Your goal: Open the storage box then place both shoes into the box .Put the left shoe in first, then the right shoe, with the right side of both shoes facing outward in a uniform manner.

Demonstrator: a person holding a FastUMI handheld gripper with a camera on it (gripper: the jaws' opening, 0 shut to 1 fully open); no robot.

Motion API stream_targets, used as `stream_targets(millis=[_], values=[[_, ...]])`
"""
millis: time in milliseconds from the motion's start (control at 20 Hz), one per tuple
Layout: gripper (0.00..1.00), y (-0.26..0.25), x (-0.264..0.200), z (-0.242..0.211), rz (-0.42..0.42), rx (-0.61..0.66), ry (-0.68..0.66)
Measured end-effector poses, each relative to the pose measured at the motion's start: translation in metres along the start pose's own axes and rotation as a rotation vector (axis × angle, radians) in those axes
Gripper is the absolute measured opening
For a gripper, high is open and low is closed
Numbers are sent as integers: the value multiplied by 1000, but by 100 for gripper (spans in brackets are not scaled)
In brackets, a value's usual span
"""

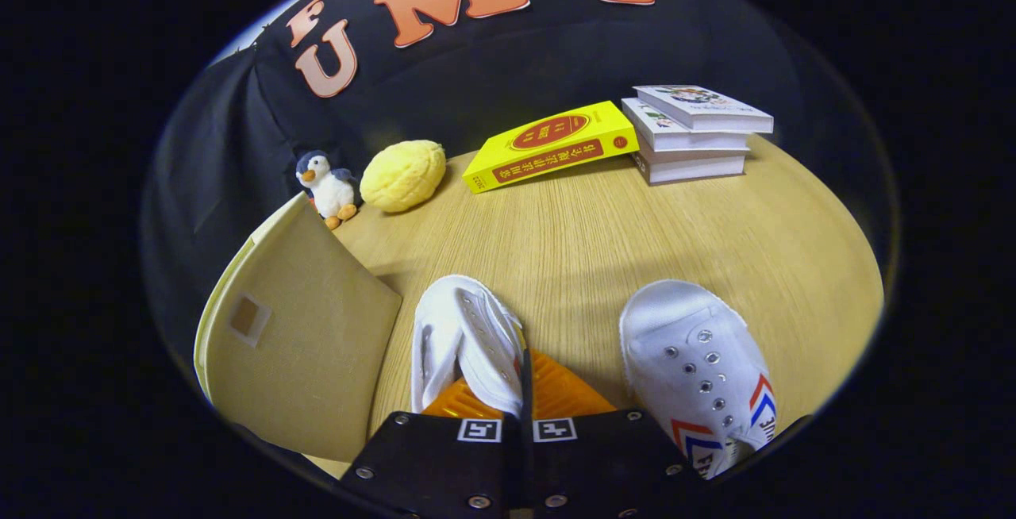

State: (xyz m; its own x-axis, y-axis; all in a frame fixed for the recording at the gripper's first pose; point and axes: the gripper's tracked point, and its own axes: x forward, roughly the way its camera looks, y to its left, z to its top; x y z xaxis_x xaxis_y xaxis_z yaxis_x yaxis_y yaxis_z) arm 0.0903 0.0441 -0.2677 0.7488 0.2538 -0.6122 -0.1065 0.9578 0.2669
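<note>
fingers (520, 404): pinched tight on the white shoe (464, 344)
other shoe (698, 368): on the bench (595, 233), right of them
storage box (302, 344): just left

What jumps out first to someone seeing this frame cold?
Two white shoes on the wooden table: one shoe is pinched on its side in the gripper, jaws closed on it, and the other shoe stands to its right with red and blue stripes. Left of the held one, the beige storage box stands with its flap up. Beyond, a yellow book leans against a stack of books.
</note>
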Motion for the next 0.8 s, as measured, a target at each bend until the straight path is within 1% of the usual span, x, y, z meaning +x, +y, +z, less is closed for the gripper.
stream_targets(millis=[150,300,450,550,650,800], values=[[0,6,-26,20,-35,52,-23],[0,19,-59,55,-103,81,-98],[0,51,-93,86,-144,95,-181],[0,83,-111,107,-141,113,-228],[0,120,-124,121,-122,132,-260],[0,178,-123,127,-77,159,-269]])
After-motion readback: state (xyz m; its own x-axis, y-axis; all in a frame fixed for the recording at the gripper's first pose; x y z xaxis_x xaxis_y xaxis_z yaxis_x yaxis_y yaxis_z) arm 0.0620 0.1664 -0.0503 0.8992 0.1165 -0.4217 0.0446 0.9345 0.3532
